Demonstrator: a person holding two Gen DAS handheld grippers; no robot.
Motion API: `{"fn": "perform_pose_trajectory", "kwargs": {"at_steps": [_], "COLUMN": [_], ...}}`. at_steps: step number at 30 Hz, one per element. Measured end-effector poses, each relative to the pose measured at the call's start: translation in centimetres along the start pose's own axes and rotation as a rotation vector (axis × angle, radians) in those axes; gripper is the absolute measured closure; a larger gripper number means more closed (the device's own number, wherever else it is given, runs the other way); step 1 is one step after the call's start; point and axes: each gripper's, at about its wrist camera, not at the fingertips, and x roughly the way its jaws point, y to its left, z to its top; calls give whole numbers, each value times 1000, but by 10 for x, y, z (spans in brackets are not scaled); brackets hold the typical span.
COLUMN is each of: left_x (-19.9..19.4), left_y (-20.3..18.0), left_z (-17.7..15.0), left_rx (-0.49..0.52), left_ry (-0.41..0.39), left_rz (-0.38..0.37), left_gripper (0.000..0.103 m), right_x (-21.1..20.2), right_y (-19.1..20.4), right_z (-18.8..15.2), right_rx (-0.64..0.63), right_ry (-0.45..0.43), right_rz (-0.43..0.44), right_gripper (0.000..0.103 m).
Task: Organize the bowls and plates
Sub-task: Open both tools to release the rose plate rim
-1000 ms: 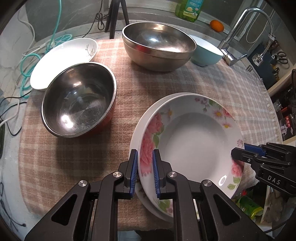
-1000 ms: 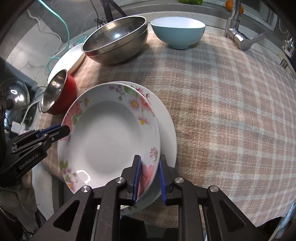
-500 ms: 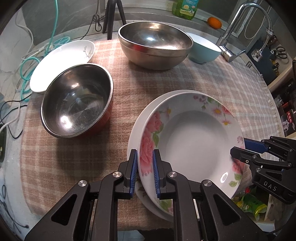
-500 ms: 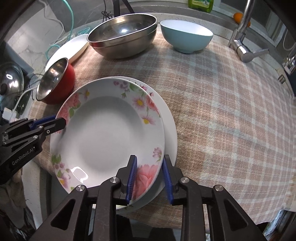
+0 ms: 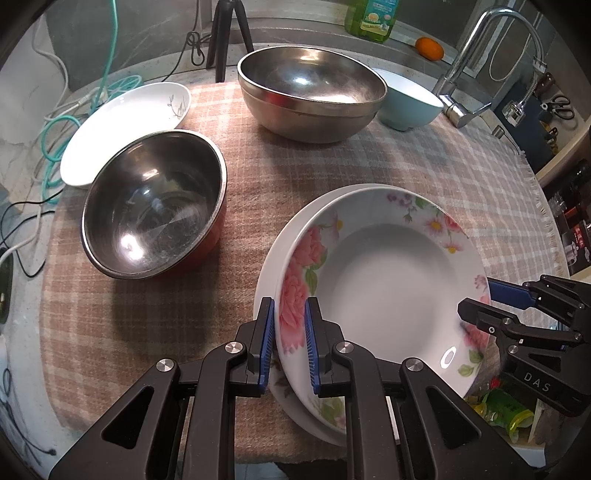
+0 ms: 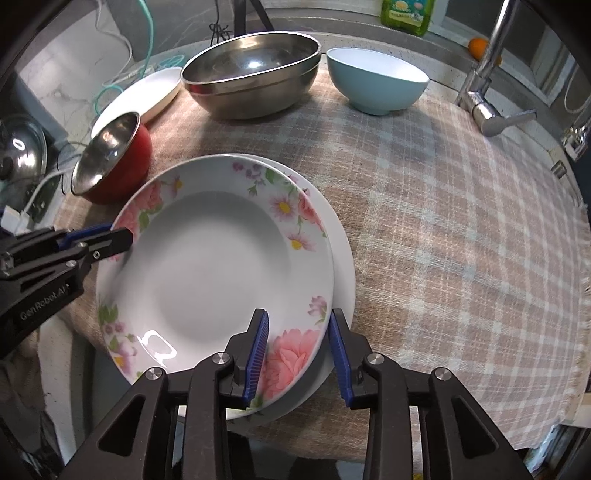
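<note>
Right gripper jaws opening off the floral plate rim — earlier pinched; left gripper still pinches it.

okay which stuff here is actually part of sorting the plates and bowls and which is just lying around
Part of the job:
floral plate
white plate underneath it
oval white dish
red steel bowl
big steel bowl
blue bowl

Just lying about:
soap bottle
orange
faucet
cables

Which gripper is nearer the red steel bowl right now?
Left. The left gripper clamps the floral plate's rim on the side facing the red steel bowl; the right gripper, jaws opening, straddles the far rim.
</note>
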Motion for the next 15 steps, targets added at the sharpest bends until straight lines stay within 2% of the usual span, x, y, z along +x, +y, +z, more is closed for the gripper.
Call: {"fn": "perform_pose_trajectory", "kwargs": {"at_steps": [10,15], "left_x": [-15,-28], "left_y": [8,13], "left_z": [0,2], "left_rx": [-54,-96], "left_ry": [-24,-44], "left_rz": [-23,-43], "left_gripper": [90,87], "right_x": [-29,-46], "right_y": [-17,-19], "right_z": [4,11], "right_rx": [64,56], "right_ry": [-101,-157], "right_rz": [51,58], "right_gripper": [68,67]}}
